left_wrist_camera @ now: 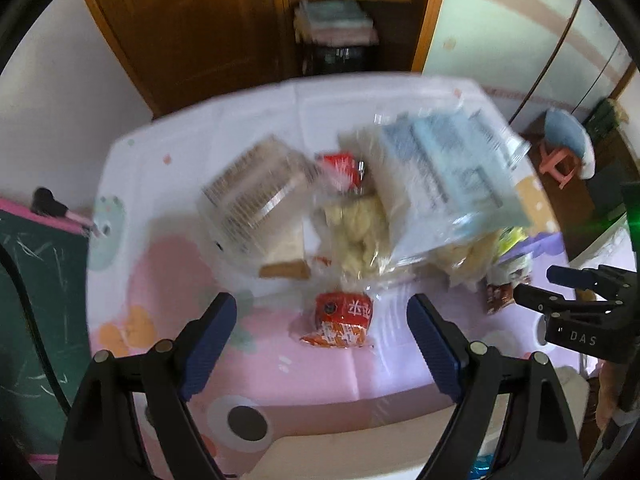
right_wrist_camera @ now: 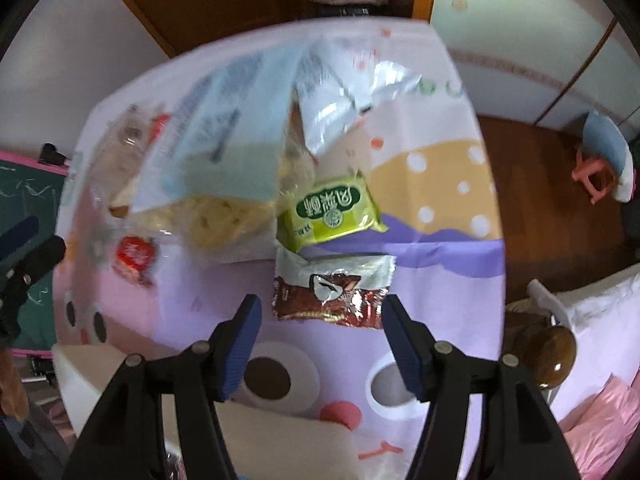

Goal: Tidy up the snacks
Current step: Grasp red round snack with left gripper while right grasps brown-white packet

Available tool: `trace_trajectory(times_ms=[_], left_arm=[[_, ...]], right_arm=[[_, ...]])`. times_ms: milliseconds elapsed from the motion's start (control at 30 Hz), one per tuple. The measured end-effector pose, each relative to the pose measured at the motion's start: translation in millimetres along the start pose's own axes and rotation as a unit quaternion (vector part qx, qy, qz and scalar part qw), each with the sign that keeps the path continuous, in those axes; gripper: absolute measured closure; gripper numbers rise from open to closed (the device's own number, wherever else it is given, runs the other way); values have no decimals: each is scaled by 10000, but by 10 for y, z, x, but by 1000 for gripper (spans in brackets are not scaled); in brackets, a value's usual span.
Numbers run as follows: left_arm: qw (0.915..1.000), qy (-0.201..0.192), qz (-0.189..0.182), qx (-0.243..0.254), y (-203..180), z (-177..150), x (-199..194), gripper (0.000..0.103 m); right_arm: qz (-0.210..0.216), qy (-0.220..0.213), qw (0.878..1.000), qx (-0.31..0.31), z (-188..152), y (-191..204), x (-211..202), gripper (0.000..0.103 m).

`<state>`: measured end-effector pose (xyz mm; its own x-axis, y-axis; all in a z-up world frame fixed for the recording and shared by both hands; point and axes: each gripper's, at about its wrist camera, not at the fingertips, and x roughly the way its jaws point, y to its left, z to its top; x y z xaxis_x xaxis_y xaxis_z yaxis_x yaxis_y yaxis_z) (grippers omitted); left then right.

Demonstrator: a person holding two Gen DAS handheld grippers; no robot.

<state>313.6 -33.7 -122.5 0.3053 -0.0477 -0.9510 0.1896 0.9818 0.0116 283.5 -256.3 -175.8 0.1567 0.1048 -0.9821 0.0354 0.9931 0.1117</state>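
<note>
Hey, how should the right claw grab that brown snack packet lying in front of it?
The brown packet lies flat on the cloth, long side across the open right claw. Probably best to come down from above and pinch its short width near the middle, or the crimped left end; the green packet sits just beyond.

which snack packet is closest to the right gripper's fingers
The brown and silver packet, lying flat just ahead of the open right gripper. The green packet lies farther back, and the red packet is off to the left.

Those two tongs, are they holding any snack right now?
No. Left tongs and right tongs are both open and empty, each just short of a packet.
</note>
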Motion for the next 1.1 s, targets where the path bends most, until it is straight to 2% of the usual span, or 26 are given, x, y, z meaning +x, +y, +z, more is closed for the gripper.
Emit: trace_trajectory(times_ms=[133, 367, 467, 567, 800, 900, 1100], left_arm=[[9989, 463, -79, -81, -58, -7, 346, 27], [9967, 811, -15, -35, -179, 4, 639, 28], [9950, 992, -68, -80, -197, -5, 743, 40], [9937, 1116, 38, -96, -185, -20, 847, 50], [9937, 1054, -231, -295, -27, -74, 877, 55], [9947, 961, -196, -307, 103, -133, 831, 56], [9968, 610, -232, -452, 158, -320, 468, 56]], right_arm=[[-177, 144, 9997, -49, 36, 106, 188, 41], [-625, 373, 9973, -86, 41, 235, 383, 41], [-701, 347, 9968, -190, -23, 303, 380, 44], [-653, 343, 9971, -180, -84, 302, 346, 54], [-372, 211, 9986, -320, -110, 105, 284, 66], [-216, 132, 9994, -247, -143, 7, 246, 70], [217, -222, 9995, -30, -225, -167, 31, 77]])
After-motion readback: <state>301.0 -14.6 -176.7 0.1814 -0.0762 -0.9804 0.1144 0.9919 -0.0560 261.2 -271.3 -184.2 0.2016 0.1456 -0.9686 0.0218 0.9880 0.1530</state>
